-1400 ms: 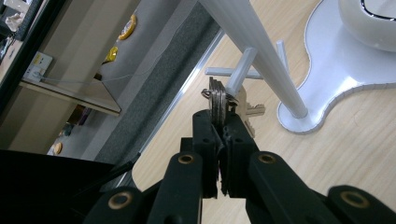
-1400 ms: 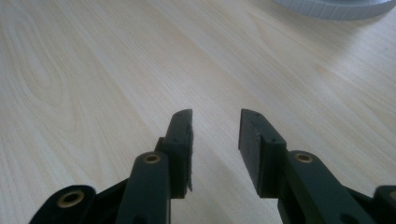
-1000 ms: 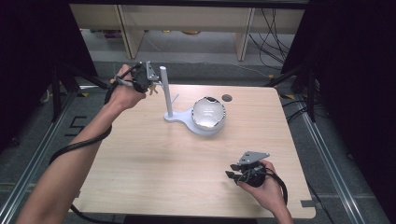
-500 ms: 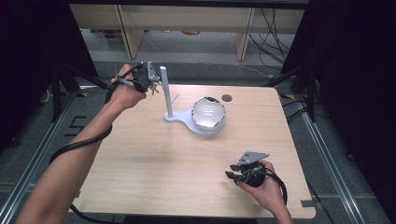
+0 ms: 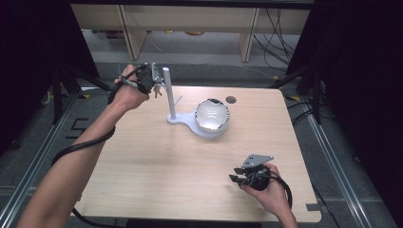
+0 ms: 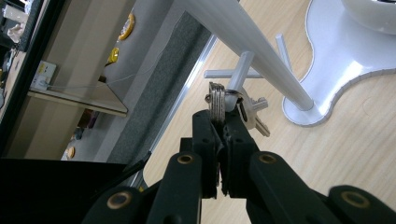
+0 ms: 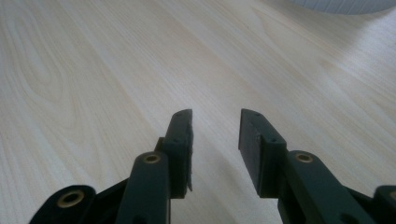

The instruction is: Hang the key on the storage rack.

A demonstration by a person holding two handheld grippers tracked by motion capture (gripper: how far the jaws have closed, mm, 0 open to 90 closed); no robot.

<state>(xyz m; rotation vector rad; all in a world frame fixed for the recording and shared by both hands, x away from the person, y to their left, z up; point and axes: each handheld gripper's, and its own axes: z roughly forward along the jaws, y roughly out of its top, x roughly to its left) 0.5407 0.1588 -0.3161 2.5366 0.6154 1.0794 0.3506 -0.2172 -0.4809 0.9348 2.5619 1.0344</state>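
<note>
Keys (image 6: 252,109) hang on one metal ring (image 6: 219,98), clamped edge-on in the left tongs (image 6: 223,122) at the tabletop's (image 5: 157,166) far left corner; two silver blades point away and downward toward the wood, more I cannot count. The ring sits at a peg (image 6: 240,70) of the single white stand (image 5: 167,92), whose base holds one round bowl (image 5: 212,115). The right tongs (image 7: 215,126) are apart, low over bare wood near the front right.

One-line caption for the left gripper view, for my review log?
Left gripper clamps a silver key ring with keys beside a peg of the white post stand on the pale wooden table.
</note>
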